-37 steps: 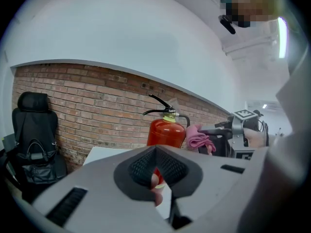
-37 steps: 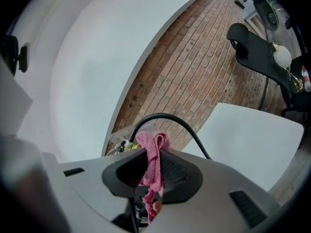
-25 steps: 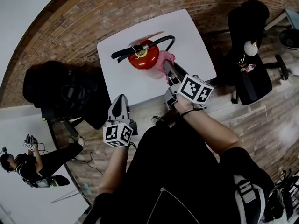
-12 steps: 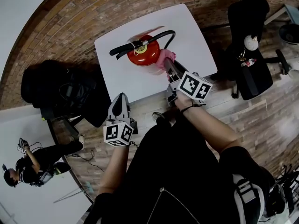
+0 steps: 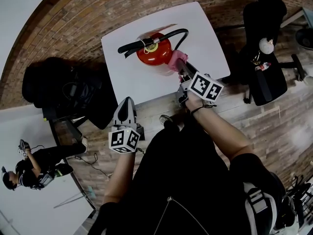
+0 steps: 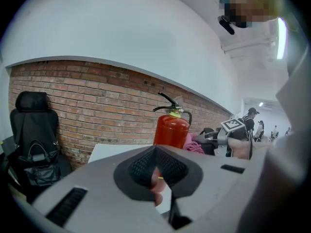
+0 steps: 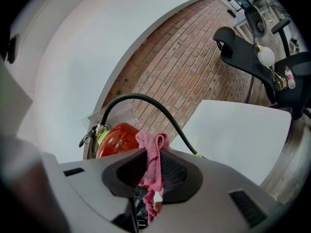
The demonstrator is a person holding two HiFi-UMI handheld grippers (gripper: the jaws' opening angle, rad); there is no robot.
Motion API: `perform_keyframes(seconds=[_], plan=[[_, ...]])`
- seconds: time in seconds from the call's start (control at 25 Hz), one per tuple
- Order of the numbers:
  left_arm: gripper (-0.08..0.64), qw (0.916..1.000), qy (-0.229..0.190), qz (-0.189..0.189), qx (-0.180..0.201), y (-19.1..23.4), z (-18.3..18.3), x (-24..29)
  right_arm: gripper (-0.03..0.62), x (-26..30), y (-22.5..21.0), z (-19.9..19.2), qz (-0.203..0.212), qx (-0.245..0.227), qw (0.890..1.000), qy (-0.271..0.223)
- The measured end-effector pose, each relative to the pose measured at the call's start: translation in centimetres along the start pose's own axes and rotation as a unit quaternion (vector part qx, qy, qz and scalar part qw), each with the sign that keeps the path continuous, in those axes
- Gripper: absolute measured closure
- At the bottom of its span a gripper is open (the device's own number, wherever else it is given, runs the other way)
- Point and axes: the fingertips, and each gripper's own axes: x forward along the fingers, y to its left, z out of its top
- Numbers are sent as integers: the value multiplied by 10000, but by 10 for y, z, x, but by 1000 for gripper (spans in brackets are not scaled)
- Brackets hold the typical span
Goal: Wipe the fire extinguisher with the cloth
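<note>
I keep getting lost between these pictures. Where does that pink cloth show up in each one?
Head view: pink cloth upper middle, just right of the red fire extinguisher, at the right gripper's tip.
Left gripper view: pink cloth right of centre, beside the fire extinguisher.
Right gripper view: pink cloth lower centre, pinched in the right gripper's jaws.
Shared landmark: the fire extinguisher, seen in all three.

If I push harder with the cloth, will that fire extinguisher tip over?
Probably not: the fire extinguisher stands upright on the table and looks like a heavy metal cylinder. A push near its top might rock it, since only the right gripper is near it. The cloth it pinches looks floppy and should give first.
</note>
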Motion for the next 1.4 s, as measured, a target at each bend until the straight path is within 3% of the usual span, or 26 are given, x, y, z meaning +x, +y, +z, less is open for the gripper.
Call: perform_keyframes(seconds=[1.4], plan=[[532,9997,117,235,3,16,-9,-9,505,35,-83,-47,-818,-166,9958,374]])
